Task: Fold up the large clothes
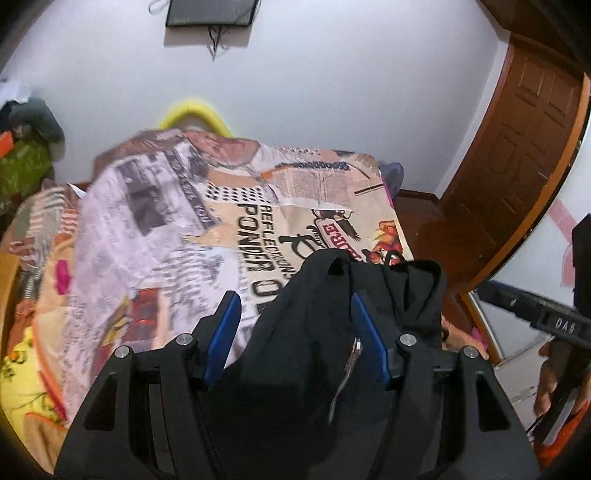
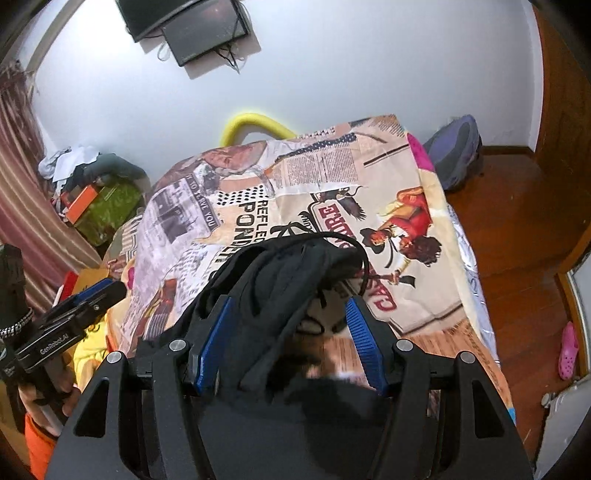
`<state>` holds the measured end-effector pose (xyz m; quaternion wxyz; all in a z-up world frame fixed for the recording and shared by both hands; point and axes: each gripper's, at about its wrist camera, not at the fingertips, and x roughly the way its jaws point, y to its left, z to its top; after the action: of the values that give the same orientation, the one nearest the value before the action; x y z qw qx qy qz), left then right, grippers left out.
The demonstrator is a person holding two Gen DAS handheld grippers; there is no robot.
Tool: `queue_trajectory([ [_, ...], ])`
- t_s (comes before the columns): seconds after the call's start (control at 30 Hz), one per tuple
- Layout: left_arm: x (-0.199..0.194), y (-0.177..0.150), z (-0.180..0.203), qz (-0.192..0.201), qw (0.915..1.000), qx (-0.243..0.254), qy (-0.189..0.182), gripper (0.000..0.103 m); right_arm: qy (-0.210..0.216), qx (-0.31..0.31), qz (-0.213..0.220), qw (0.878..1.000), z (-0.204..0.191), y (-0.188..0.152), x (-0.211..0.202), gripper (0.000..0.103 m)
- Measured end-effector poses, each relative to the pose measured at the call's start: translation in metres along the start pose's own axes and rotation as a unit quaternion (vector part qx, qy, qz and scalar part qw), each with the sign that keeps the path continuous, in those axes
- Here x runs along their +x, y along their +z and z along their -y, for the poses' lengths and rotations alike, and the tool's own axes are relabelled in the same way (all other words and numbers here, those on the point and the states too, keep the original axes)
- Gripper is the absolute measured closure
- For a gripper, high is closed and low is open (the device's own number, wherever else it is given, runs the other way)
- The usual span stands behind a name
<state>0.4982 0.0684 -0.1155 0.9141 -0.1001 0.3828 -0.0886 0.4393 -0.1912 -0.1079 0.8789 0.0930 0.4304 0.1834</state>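
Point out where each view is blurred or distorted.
Left wrist view: printed bedsheet smears with motion blur at left; the fisheye bows the wooden door. Right wrist view: sheet print stays sharp; blur sits low between the claw's pads, beside the black garment.

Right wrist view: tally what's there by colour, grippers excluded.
Black: 2, garment, wall screen
Yellow: 1, curved tube
Pink: 1, clog
Purple: 1, bag
Orange: 1, box
Multicolour: 1, printed bedsheet
Total: 7
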Motion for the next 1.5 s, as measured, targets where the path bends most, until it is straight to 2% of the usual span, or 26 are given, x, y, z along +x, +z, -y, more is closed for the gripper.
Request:
queue_trajectory([
  [0.1, 0.038, 0.009, -0.001, -0.034, 0.999, -0.018, -0.025, 0.042, 0.008, 0.018, -0.012, 1.0, 0.011, 0.009, 0.022, 0.044],
  [0.2, 0.07, 0.01, 0.002, -0.059, 0.9975, -0.026, -0.029, 0.045, 0.028, 0.04, -0.03, 0.998, 0.025, 0.016, 0.04, 0.044],
  [0.37, 0.125, 0.006, 0.007, -0.113, 0.993, -0.028, -0.018, 0.045, 0.048, 0.078, -0.064, 0.994, 0.04, 0.015, 0.069, 0.044],
  [0.4, 0.134, 0.004, 0.008, -0.124, 0.992, -0.022, -0.011, 0.045, 0.049, 0.081, -0.069, 0.993, 0.041, 0.013, 0.074, 0.044],
  [0.47, 0.143, 0.002, 0.01, -0.12, 0.9926, -0.008, 0.02, 0.045, 0.055, 0.08, -0.077, 0.992, 0.042, 0.011, 0.082, 0.046],
  [0.5, 0.145, 0.001, 0.009, -0.118, 0.9927, -0.006, 0.025, 0.049, 0.059, 0.08, -0.076, 0.992, 0.043, 0.009, 0.085, 0.048],
  [0.53, 0.146, -0.001, 0.007, -0.115, 0.9927, -0.01, 0.033, 0.058, 0.062, 0.08, -0.077, 0.992, 0.043, 0.009, 0.087, 0.058],
  [0.57, 0.146, -0.002, 0.004, -0.117, 0.9921, -0.016, 0.044, 0.076, 0.065, 0.079, -0.078, 0.992, 0.043, 0.007, 0.089, 0.07],
  [0.67, 0.133, -0.004, -0.009, -0.114, 0.9922, -0.043, 0.026, 0.088, 0.07, 0.074, -0.078, 0.992, 0.039, 0.004, 0.089, 0.084],
  [0.77, 0.107, -0.003, -0.012, -0.094, 0.9941, -0.05, 0.018, 0.09, 0.067, 0.06, -0.065, 0.994, 0.031, 0.002, 0.077, 0.088],
  [1.03, 0.003, -0.027, 0.009, -0.042, 0.9984, 0.027, 0.027, 0.092, 0.06, -0.03, -0.014, 0.998, -0.02, -0.01, 0.018, 0.091],
  [1.1, -0.021, -0.038, 0.01, -0.034, 0.9984, 0.037, 0.025, 0.092, 0.064, -0.053, -0.006, 0.997, -0.034, -0.022, 0.0, 0.091],
  [1.2, -0.059, -0.061, 0.003, -0.035, 0.9992, 0.016, -0.013, 0.093, 0.06, -0.091, 0.002, 0.994, -0.048, -0.052, -0.025, 0.091],
  [1.3, -0.083, -0.088, 0.002, -0.034, 0.9988, 0.017, -0.03, 0.093, 0.049, -0.116, -0.005, 0.992, -0.052, -0.083, -0.037, 0.091],
  [1.37, -0.09, -0.107, 0.003, -0.04, 0.9985, 0.028, -0.026, 0.093, 0.046, -0.123, -0.016, 0.991, -0.052, -0.099, -0.039, 0.091],
  [1.5, -0.088, -0.148, 0.006, -0.059, 0.9961, 0.064, 0.007, 0.093, 0.045, -0.139, -0.044, 0.988, -0.057, -0.129, -0.036, 0.091],
])
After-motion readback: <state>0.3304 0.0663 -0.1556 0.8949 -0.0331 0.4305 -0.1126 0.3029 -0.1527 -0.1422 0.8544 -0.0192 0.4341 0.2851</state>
